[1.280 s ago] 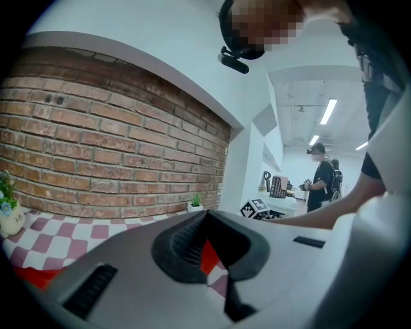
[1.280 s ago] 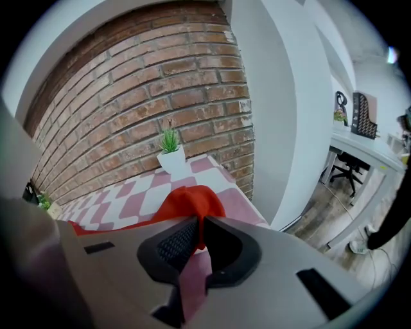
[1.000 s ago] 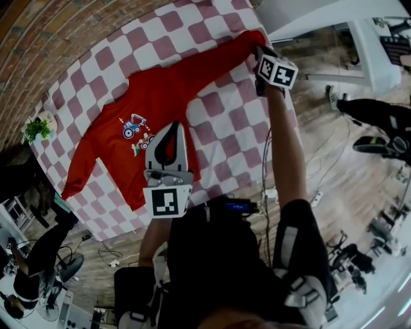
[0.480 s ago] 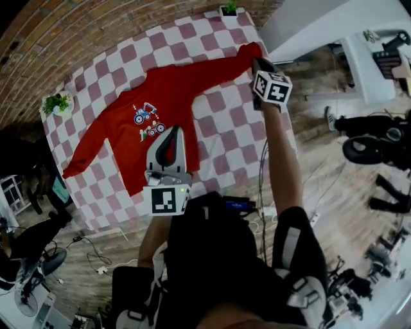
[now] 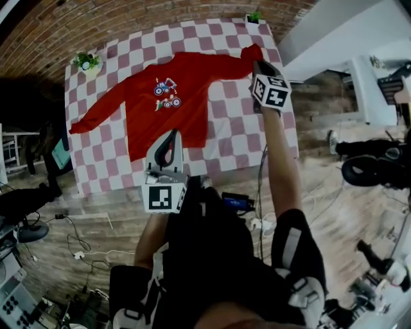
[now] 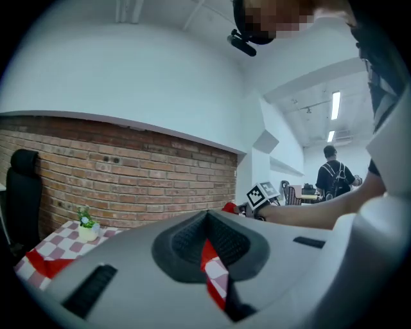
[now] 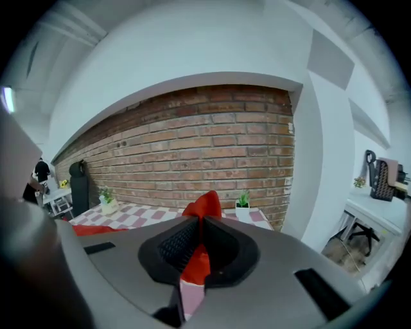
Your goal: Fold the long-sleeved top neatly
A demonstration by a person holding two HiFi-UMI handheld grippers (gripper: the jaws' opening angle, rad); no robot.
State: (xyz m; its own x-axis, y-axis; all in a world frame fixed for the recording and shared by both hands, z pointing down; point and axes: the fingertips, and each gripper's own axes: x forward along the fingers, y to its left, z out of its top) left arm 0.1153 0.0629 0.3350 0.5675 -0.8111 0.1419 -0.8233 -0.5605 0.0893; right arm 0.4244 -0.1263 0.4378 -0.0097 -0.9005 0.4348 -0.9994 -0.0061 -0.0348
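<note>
A red long-sleeved top (image 5: 167,106) with a small print on the chest lies spread on the pink-and-white checked table (image 5: 244,138). Its left sleeve (image 5: 96,119) stretches toward the table's left edge. My right gripper (image 5: 257,64) is shut on the right sleeve's cuff (image 5: 252,53), lifted near the table's right edge. In the right gripper view the red cuff (image 7: 204,204) sticks up past the closed jaws. My left gripper (image 5: 170,135) hangs over the top's near hem with its jaws shut. Red and checked cloth show through the slit, but none reaches past its tips (image 6: 207,215).
A brick wall (image 5: 128,19) runs behind the table. Small potted plants stand at the table's back left (image 5: 85,62) and back right (image 5: 255,17) corners. A black chair (image 5: 51,148) and cables sit on the wooden floor to the left. A person (image 6: 334,177) stands far off.
The head view has turned and pulled back, so the table looks smaller. Both grippers have risen. The right one keeps the cuff; the left one's tips have gone from over the top's body to its near hem.
</note>
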